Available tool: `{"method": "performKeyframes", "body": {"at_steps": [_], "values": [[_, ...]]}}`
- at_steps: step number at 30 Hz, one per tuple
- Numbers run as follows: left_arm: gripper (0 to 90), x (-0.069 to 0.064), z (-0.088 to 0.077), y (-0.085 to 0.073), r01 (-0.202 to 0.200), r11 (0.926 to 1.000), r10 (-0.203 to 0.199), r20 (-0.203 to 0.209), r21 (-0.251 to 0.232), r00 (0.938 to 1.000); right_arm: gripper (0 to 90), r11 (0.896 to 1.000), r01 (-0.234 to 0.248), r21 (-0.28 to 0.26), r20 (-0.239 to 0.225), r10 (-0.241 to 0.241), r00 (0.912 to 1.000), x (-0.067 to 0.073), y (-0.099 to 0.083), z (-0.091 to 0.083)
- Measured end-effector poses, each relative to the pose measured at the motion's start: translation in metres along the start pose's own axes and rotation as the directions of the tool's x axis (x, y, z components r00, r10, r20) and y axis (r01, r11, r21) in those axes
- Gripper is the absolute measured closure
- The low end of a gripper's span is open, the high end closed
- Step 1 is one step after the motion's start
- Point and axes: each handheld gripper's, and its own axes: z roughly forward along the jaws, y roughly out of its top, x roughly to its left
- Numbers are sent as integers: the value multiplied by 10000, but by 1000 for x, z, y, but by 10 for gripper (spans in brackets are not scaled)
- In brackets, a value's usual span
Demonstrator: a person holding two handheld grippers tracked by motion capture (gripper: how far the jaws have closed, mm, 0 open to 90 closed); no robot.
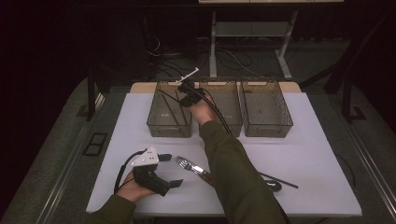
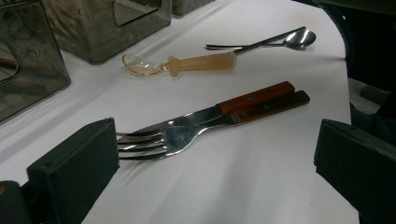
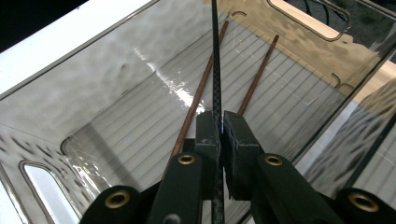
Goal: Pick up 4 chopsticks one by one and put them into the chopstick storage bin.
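Work in hand: a thin black chopstick (image 3: 215,56) is being lowered into the far-left clear plastic bin (image 1: 169,125), one of three bins at the far side of the white bench (image 1: 308,158).
Right hand-held gripper (image 3: 221,128): clenched on the black chopstick, which is pinched between the pads and points down into the bin.
Left hand-held gripper (image 2: 210,163): released, jaws held wide apart near the bench's near-left edge, with nothing between them.
Far-left bin: two brown wooden chopsticks (image 3: 198,93) are seen lying on its ribbed floor, slightly apart.
Middle bin (image 1: 227,122) and right bin (image 1: 267,122): contents cannot be told.
On the bench: a steel fork (image 2: 173,138) and a wood-handled steak knife (image 2: 254,98) lie touching; beyond them a translucent amber plastic spoon (image 2: 187,64) and a steel spoon (image 2: 299,38).
Risk, bounce: if the stick is let go while tilted and high, it could be flicked out over the bin wall.
Risk, rim strike: the stick's tip could be caught on the rim, so that the bin is shoved or the stick twisted in the pads.
Risk, sleeve: the cutlery near the right forearm could be swept off on withdrawal.
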Motion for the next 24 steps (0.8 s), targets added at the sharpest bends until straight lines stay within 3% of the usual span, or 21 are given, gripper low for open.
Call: {"method": "performKeyframes", "body": {"at_steps": [9,16,24], "values": [[0,1,0,0,-11,10000,11,-9,11,10000,712,9997,152,-195,-215,-156,9996,-3,0,-11],[0,1,-1,0,-8,10000,9,-51,7,10000,572,9977,44,-676,-606,-85,9981,-12,-9,-34],[0,0,0,-1,38,10000,-38,-87,13,10000,492,9923,64,-1235,-937,-181,9954,-22,-30,-67]]}}
